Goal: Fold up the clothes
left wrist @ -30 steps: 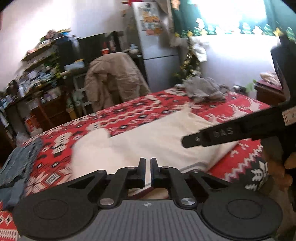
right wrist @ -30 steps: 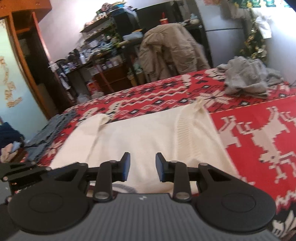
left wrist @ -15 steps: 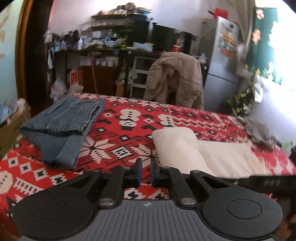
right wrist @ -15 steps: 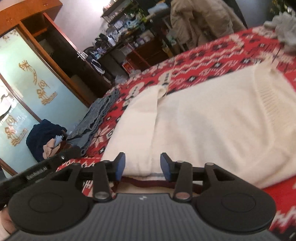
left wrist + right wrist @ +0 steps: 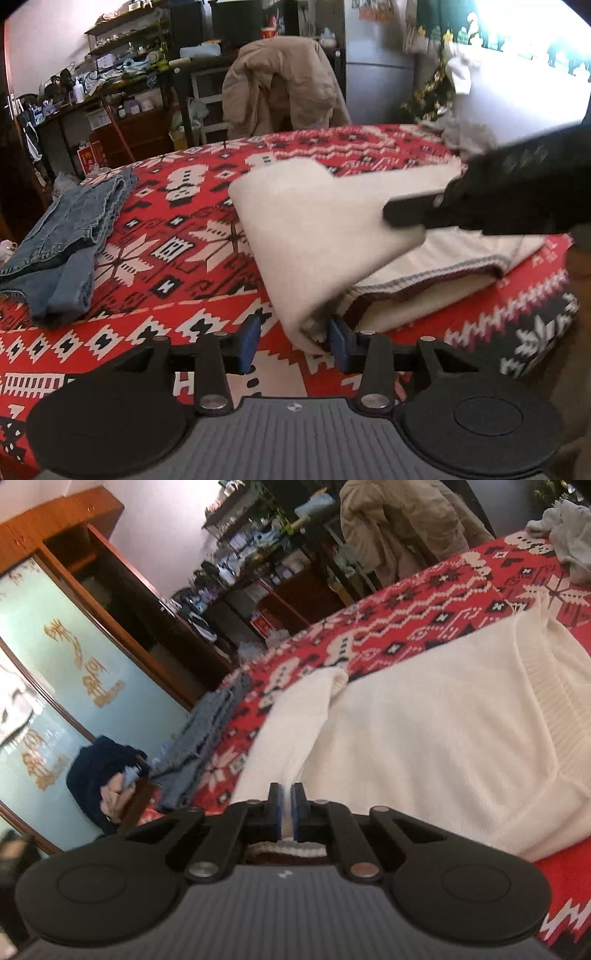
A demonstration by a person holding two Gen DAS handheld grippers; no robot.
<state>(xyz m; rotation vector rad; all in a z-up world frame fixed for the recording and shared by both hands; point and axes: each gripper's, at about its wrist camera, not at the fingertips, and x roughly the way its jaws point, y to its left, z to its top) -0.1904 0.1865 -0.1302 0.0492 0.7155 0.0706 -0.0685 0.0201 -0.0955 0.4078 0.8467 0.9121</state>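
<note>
A cream knitted sweater with a dark-trimmed hem lies on the red patterned bed cover. Its near left part is folded over. My left gripper is at the sweater's near corner and its jaws are opening. The corner sits between them against the right pad, and the left pad is clear of it. My right gripper is shut on the sweater's near edge. In the left wrist view the right gripper reaches in from the right and holds that edge a little above the bed.
Folded jeans lie on the bed's left side. A grey garment sits at the far right corner. A chair with a beige jacket stands behind the bed, and a dark clothes pile lies off its left edge.
The left gripper's jaws went from shut to apart as it came up to the sweater's near corner. The right gripper's jaws closed on the sweater's edge.
</note>
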